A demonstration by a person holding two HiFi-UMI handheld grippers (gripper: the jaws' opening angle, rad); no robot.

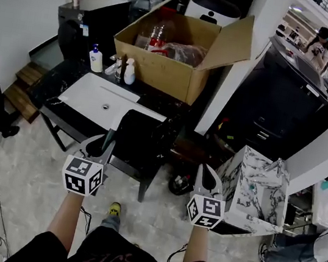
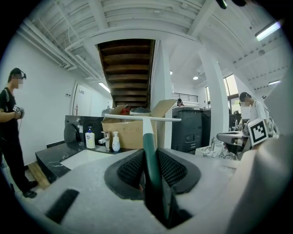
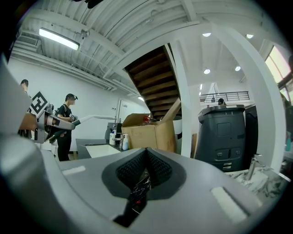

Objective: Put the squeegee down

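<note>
The squeegee has a dark green handle and a long white blade, and it points toward the white sink. My left gripper is shut on its handle. In the left gripper view the handle is pinched between the black ribbed pads, and the blade lies crosswise ahead in front of the cardboard box. My right gripper hangs to the right, shut with nothing in it. In the right gripper view its pads meet along one seam.
A black counter holds a white sink basin, soap bottles and an open cardboard box. A marble-patterned unit stands at the right, a black bin beyond. A person stands at the far left.
</note>
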